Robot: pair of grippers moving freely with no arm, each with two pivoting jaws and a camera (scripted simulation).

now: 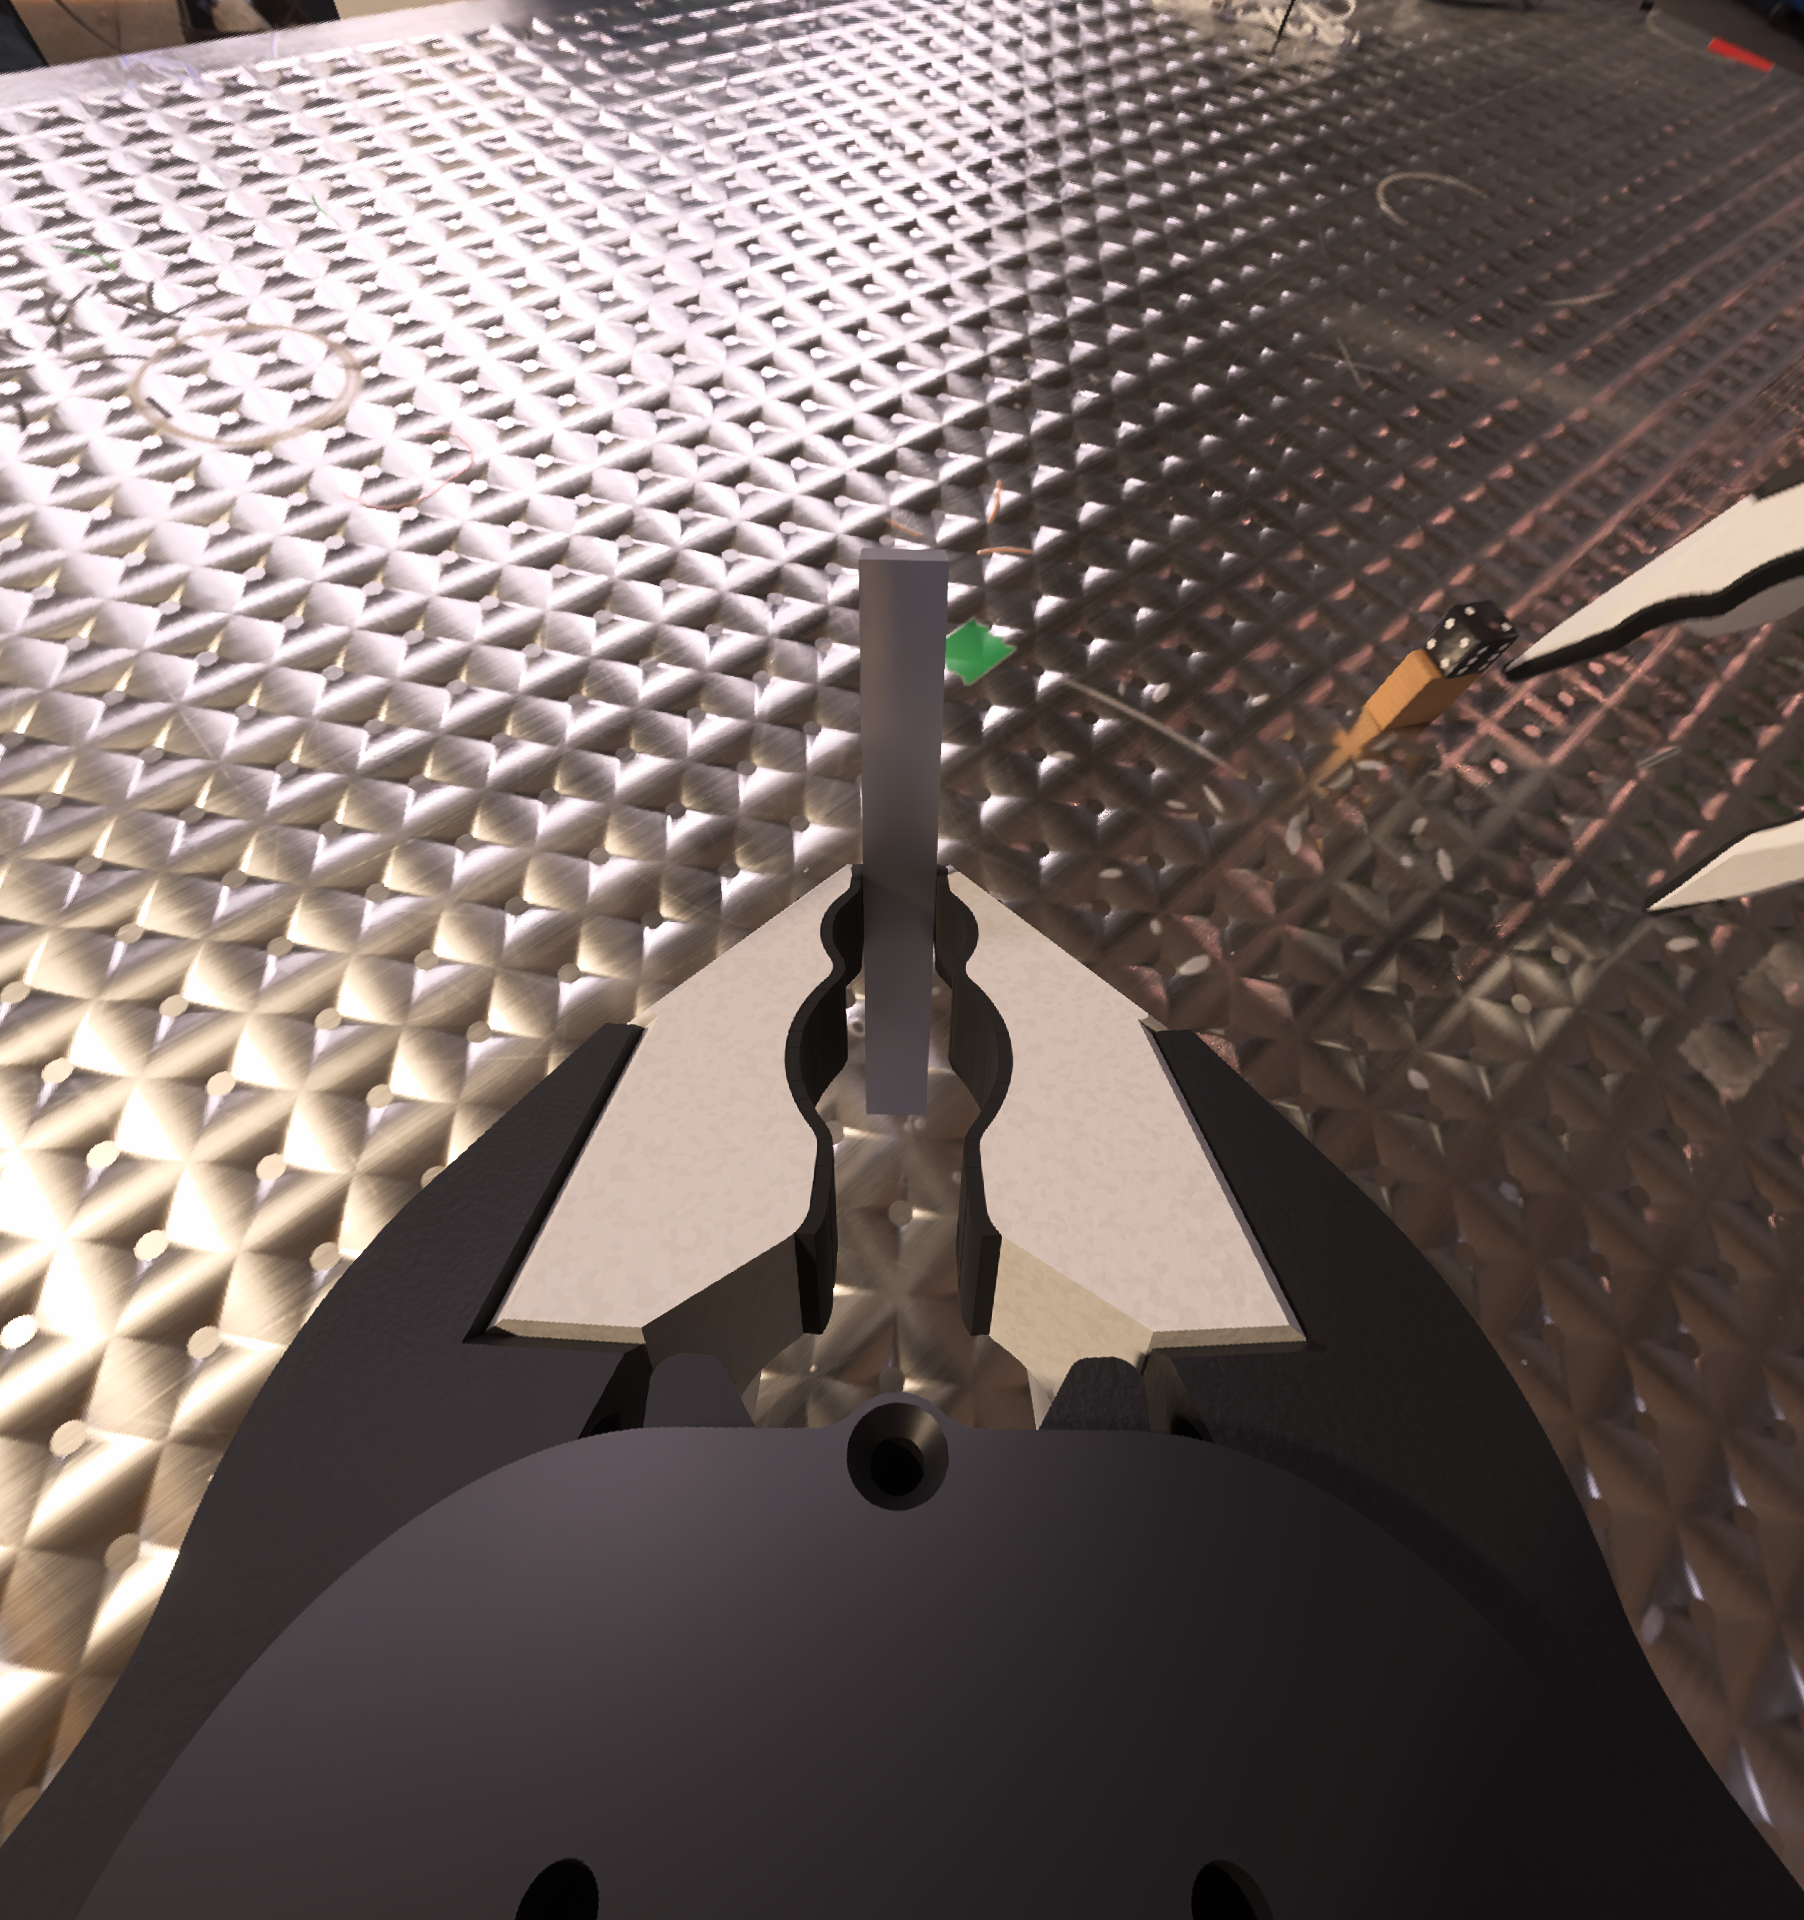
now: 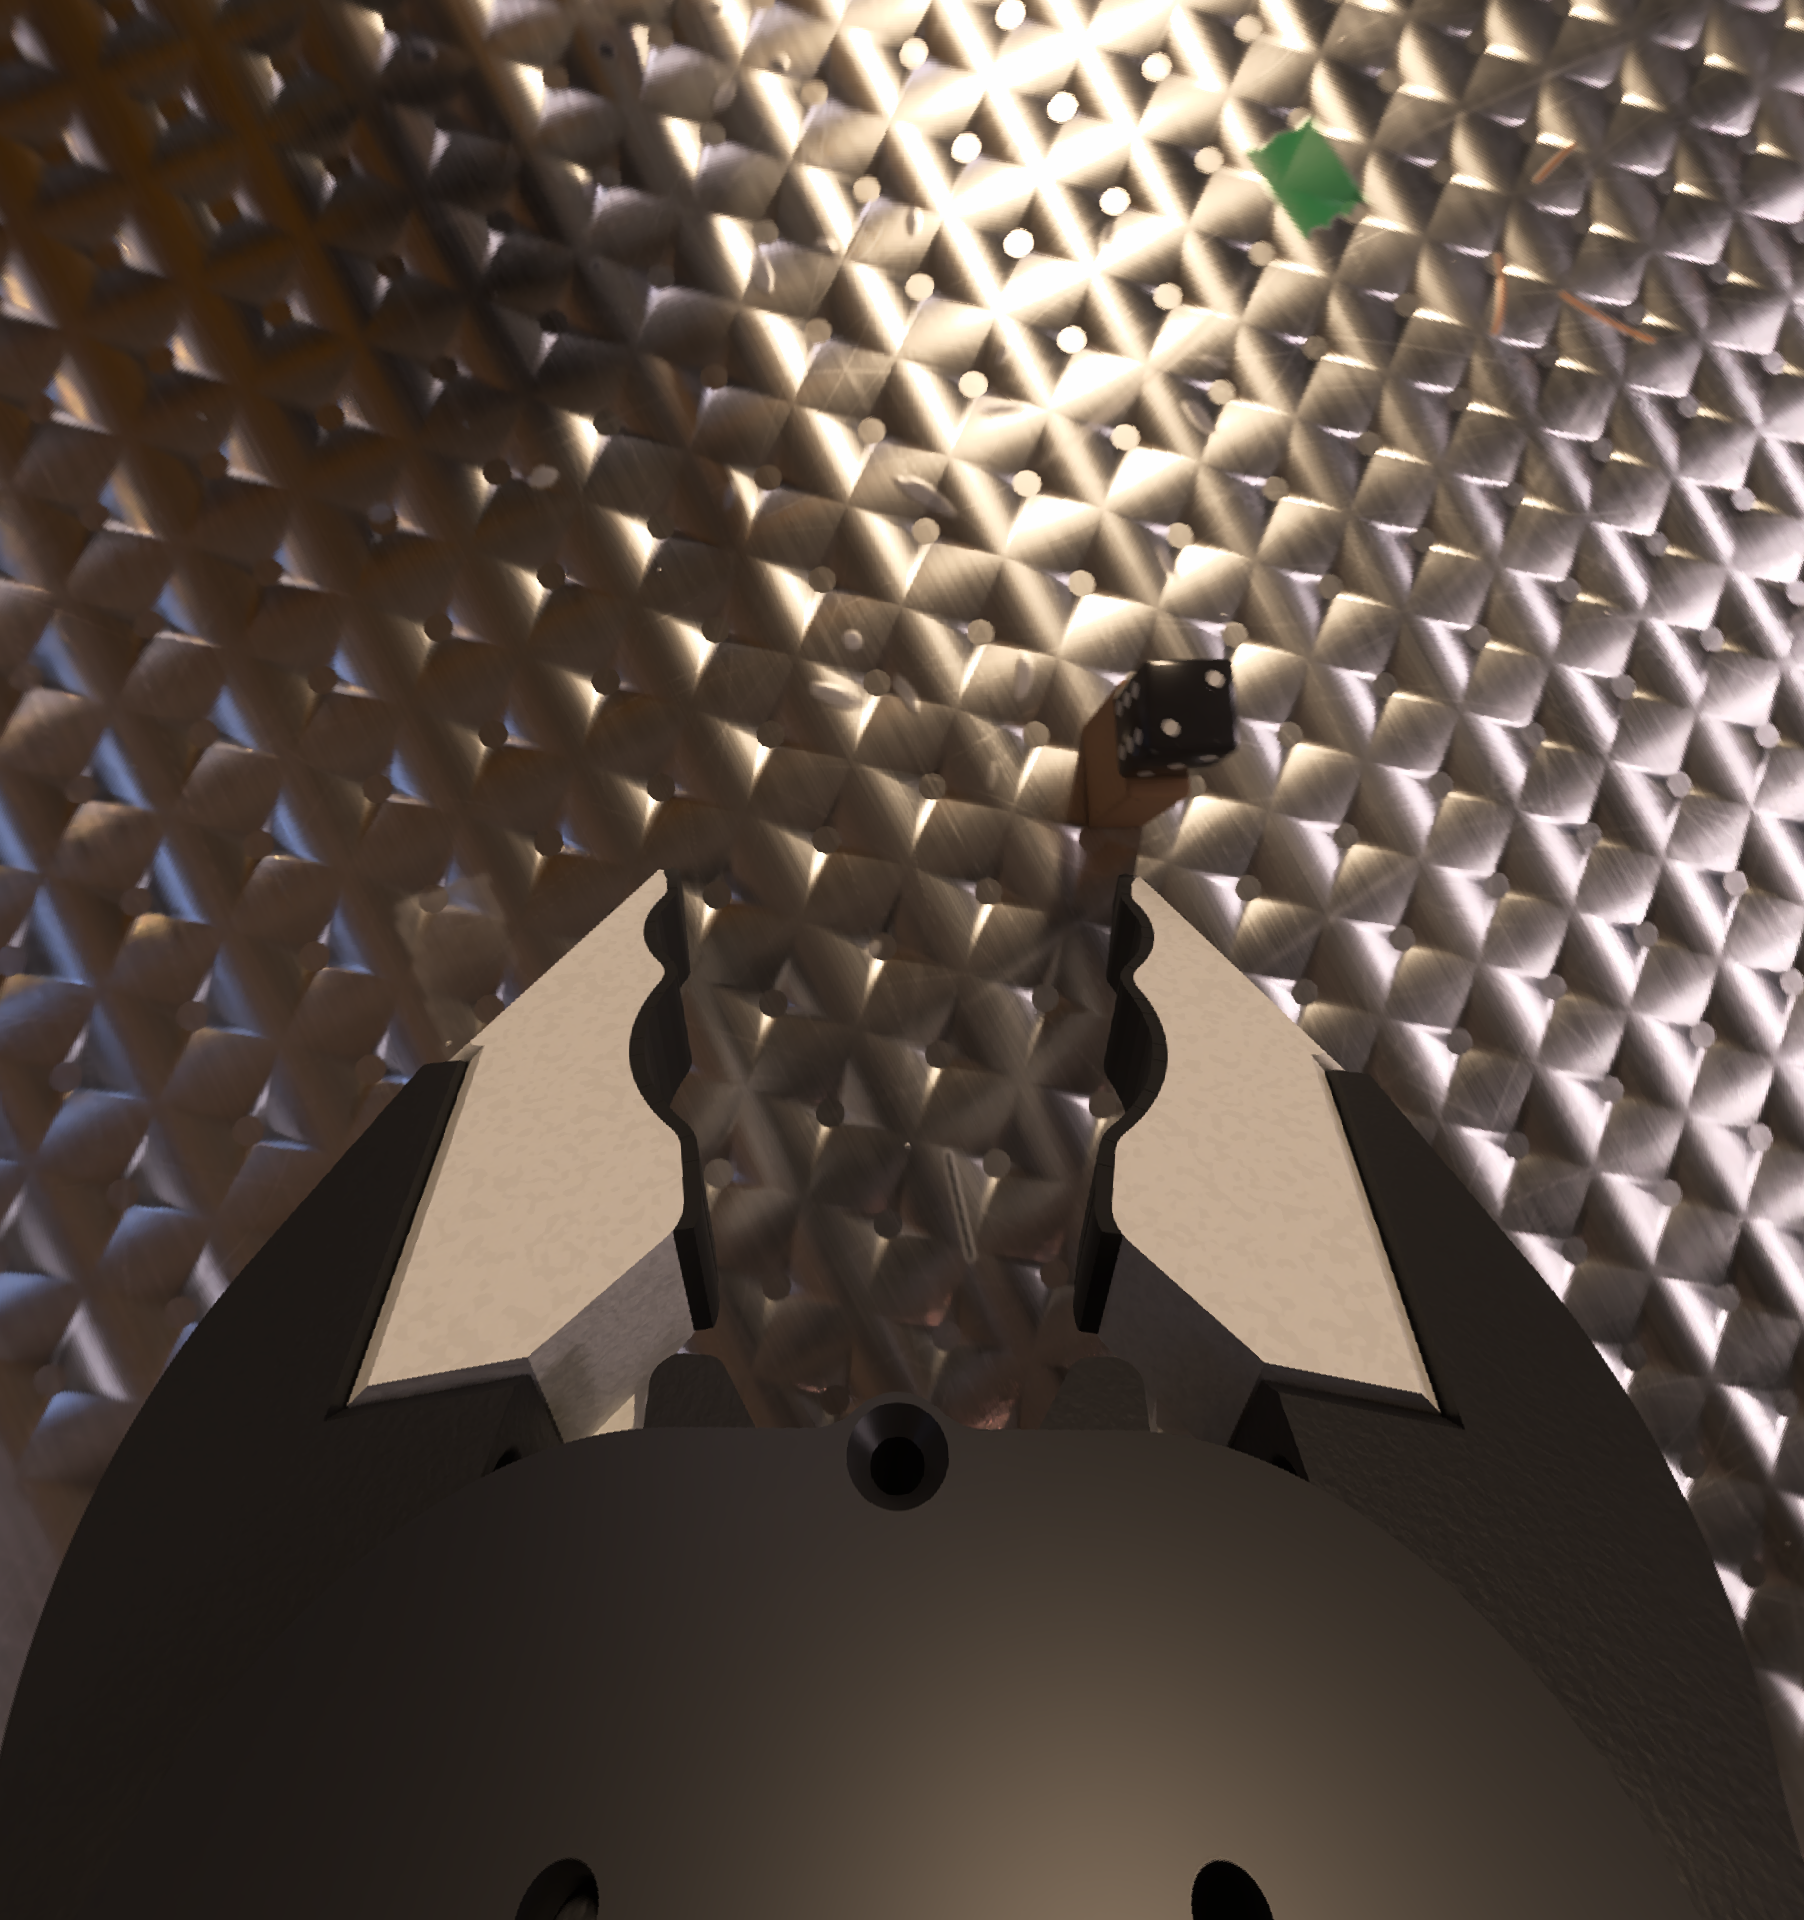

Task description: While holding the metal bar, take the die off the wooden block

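My left gripper (image 1: 898,883) is shut on a grey metal bar (image 1: 900,769) that sticks out forward between its fingers, above the table. A black die with white pips (image 1: 1471,640) sits on top of a slim upright wooden block (image 1: 1405,704) at the right. My right gripper (image 2: 898,883) is open and empty, above and short of the die (image 2: 1176,727) and block (image 2: 1111,790), which lie ahead and slightly right of its fingers. In the left wrist view the right gripper's fingers (image 1: 1708,613) reach in from the right, one tip close beside the die.
The table (image 1: 462,727) is a shiny metal plate with a diamond pattern and small holes. A green scrap (image 1: 976,651) lies flat behind the bar; it also shows in the right wrist view (image 2: 1305,187). Faint ring marks and thin wire bits lie on the plate.
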